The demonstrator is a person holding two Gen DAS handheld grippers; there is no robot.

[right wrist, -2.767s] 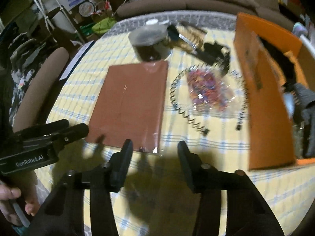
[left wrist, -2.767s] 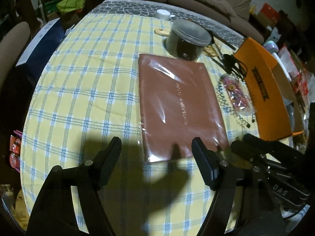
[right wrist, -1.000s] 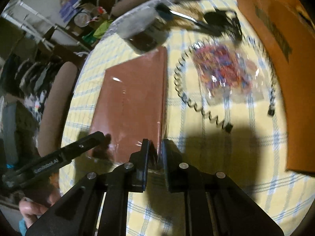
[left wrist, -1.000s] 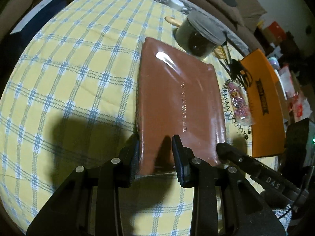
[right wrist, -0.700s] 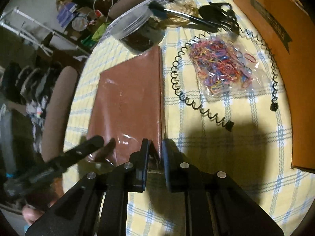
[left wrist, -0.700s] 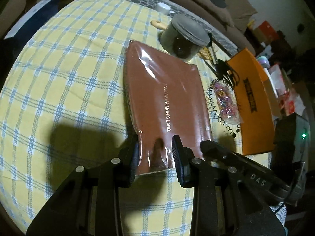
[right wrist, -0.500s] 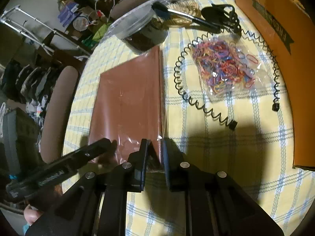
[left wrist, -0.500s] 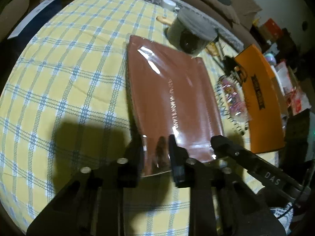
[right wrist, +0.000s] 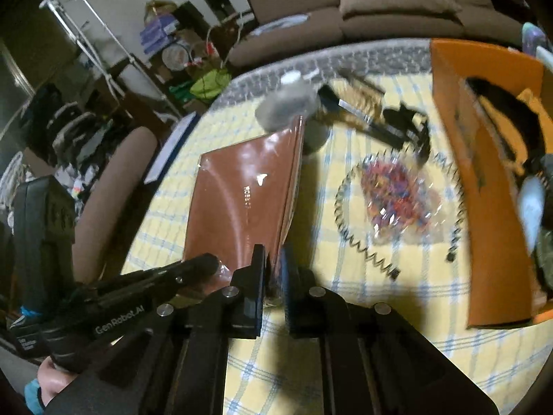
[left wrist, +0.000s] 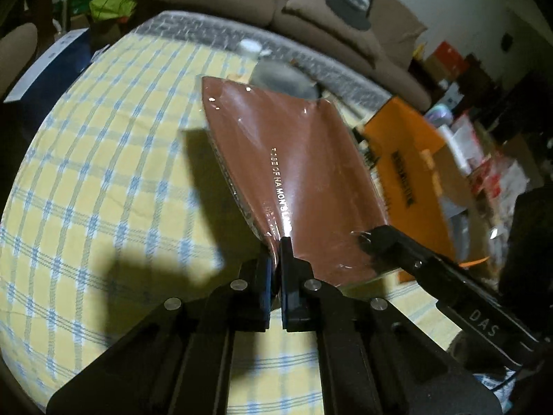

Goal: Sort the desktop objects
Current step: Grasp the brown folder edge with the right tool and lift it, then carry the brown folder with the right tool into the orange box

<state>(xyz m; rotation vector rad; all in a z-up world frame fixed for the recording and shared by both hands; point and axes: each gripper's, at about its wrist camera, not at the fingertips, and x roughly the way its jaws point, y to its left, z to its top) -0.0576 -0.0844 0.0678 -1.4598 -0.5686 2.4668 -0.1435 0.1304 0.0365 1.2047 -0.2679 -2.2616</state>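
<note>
A brown book in clear wrap hangs tilted above the yellow checked tablecloth, its far end raised. My left gripper is shut on the near edge of the book at its left corner. The right gripper is shut on the same near edge at the right corner, and it shows in the left wrist view as a black arm. The left gripper also appears in the right wrist view, with a person's hand behind it.
An orange box stands open at the table's right side. A bag of coloured rubber bands lies inside a black spiral cord. A round lidded jar, black clips and a comb lie at the back. A sofa is behind.
Both grippers have risen with the brown book, lifting it off the cloth and tilting it. The left jaws closed fully onto its near edge.
</note>
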